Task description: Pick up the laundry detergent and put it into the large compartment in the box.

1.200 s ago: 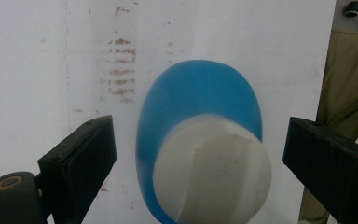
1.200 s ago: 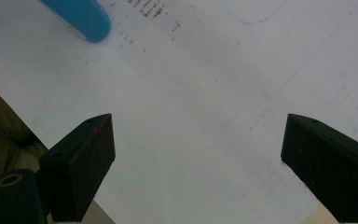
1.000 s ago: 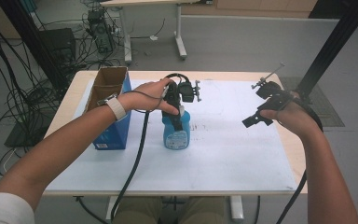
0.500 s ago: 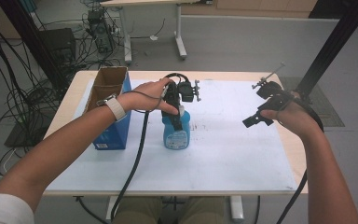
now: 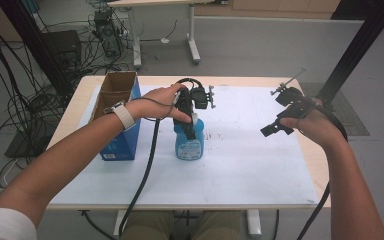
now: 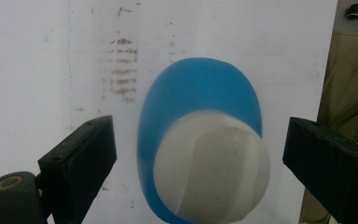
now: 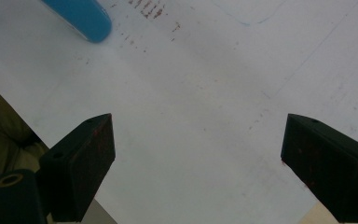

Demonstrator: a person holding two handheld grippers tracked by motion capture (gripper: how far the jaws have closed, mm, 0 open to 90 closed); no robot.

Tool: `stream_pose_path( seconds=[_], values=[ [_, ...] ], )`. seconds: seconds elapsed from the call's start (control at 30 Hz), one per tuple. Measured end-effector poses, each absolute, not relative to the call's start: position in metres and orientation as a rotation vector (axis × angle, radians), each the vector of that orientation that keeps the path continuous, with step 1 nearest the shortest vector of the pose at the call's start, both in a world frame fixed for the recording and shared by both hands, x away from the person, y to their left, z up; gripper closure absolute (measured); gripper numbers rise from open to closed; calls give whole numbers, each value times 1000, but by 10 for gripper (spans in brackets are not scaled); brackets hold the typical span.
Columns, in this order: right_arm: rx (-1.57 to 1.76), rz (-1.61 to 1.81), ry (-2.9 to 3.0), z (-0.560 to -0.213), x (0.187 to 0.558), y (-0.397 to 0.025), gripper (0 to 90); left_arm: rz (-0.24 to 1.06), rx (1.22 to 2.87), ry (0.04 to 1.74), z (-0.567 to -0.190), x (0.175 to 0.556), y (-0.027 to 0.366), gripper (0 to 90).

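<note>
The blue bottle point(image 5: 188, 143) stood upright near the middle of the white desk point(image 5: 250, 165), just right of the blue carton point(image 5: 120, 120). The left claw point(image 6: 196, 154) hung directly above it, jaws spread wide on either side of the white cap point(image 6: 212, 168) without touching. The right claw point(image 7: 196, 163) hovered released over bare desk, well apart from the bottle.

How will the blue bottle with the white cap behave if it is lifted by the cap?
The blue bottle stands upright and looks tall for its base, so a sideways nudge may tip it. Its white cap is round and smooth, so it could slip or turn. The left hand-held gripper is open around the cap, touching nothing.
</note>
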State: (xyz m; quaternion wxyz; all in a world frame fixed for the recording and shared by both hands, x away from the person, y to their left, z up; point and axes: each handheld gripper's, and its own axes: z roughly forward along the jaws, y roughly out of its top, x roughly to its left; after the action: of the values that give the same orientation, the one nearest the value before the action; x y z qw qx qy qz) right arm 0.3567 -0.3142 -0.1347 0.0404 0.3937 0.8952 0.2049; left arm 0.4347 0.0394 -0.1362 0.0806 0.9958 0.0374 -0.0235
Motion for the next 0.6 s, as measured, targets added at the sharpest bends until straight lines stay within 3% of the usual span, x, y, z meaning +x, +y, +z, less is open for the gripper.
stream_pose_path(
  seconds=[0.6],
  values=[
    [1202,628,2747,-137,358,-314,97,-69,2973,118,-137,434,41,100]
  ],
)
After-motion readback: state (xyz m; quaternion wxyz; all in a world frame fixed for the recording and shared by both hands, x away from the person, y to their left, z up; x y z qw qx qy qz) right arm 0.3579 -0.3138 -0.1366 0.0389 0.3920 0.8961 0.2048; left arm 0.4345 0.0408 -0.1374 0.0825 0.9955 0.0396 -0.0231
